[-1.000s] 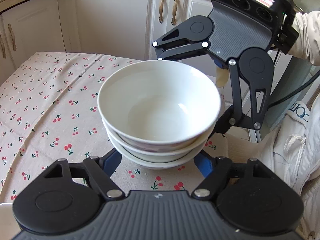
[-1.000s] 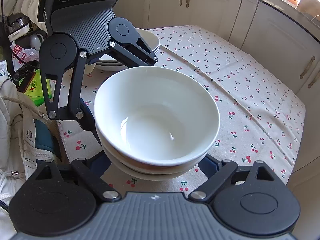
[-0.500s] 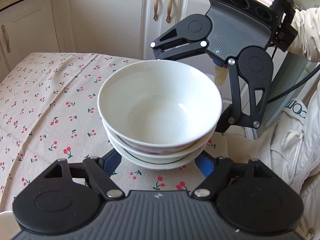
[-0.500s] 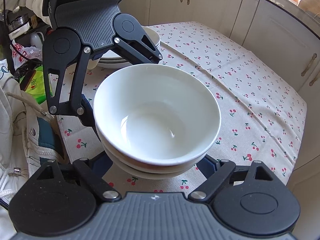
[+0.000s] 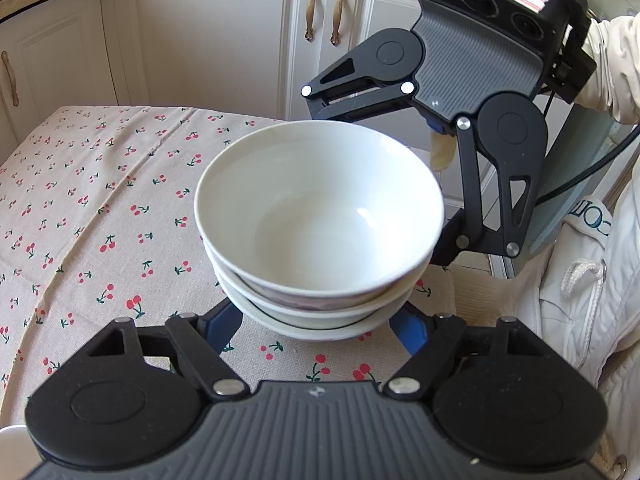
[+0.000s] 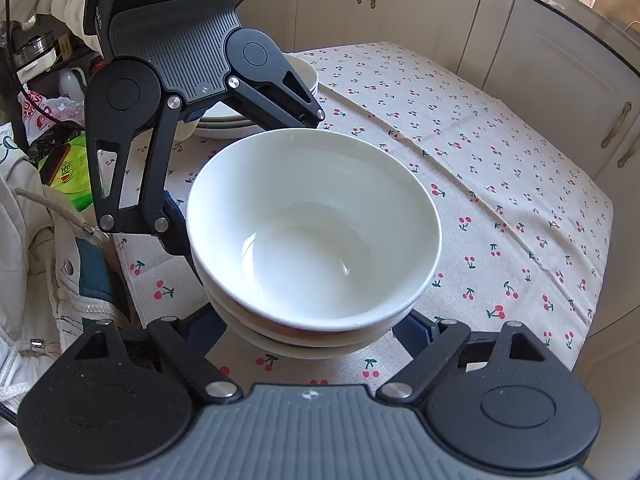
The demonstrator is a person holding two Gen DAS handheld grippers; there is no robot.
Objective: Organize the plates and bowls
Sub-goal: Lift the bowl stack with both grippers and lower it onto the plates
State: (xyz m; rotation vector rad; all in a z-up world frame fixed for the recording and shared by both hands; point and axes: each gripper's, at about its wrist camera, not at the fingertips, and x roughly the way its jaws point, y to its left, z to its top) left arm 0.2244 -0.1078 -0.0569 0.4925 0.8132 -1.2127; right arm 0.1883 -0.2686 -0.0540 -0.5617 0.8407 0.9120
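Observation:
A stack of three nested white bowls (image 5: 320,220) fills the middle of both views (image 6: 316,236). My left gripper (image 5: 316,320) and my right gripper (image 6: 312,328) cup the stack from opposite sides, blue fingers (image 5: 224,324) spread wide under the lowest bowl. Each gripper shows in the other's view: the right one (image 5: 472,92) behind the stack, the left one (image 6: 172,80) behind it. The stack seems held a little above the cherry-print tablecloth (image 5: 100,208). Fingertips are hidden by the bowls.
A second pile of white plates and bowls (image 6: 256,116) stands at the far table corner behind the left gripper. White cabinets (image 5: 208,36) ring the table. A green packet (image 6: 72,172) and clutter lie off the table's left edge. A white dish edge (image 5: 12,448) shows bottom left.
Both grippers and the bowl stack have shifted together over the table; the tablecloth has slid leftward in the left wrist view. The grip on the stack is unchanged.

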